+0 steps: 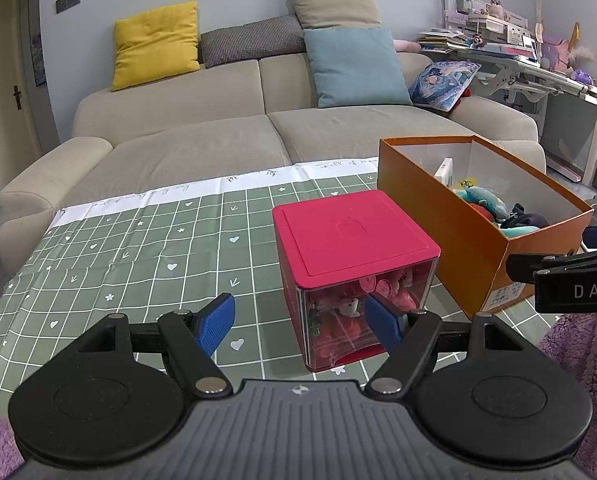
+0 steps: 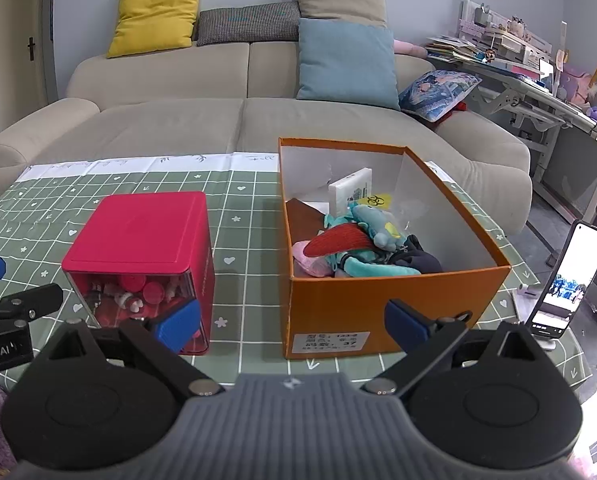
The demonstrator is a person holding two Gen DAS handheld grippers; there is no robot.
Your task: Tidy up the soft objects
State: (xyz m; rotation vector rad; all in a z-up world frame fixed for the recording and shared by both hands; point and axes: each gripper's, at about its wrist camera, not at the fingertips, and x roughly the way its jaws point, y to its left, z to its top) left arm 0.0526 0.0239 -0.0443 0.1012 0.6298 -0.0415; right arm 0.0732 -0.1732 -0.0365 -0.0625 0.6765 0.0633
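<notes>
Your table wears a green grid tablecloth point(image 2: 242, 216) with white hearts and stars; a beige sofa point(image 2: 234, 120) with yellow, grey, tan and blue cushions fills the upper frame, a cluttered desk point(image 2: 538, 80) at upper right. The soft toys point(image 2: 362, 248), teal, red and pink plush, lie heaped inside the orange shoebox point(image 2: 378, 300), right of centre. A red-lidded clear box point(image 2: 146, 248) stands beside it. Your left gripper point(image 1: 300, 326) and right gripper point(image 2: 294, 326) both gape wide, holding nothing.
</notes>
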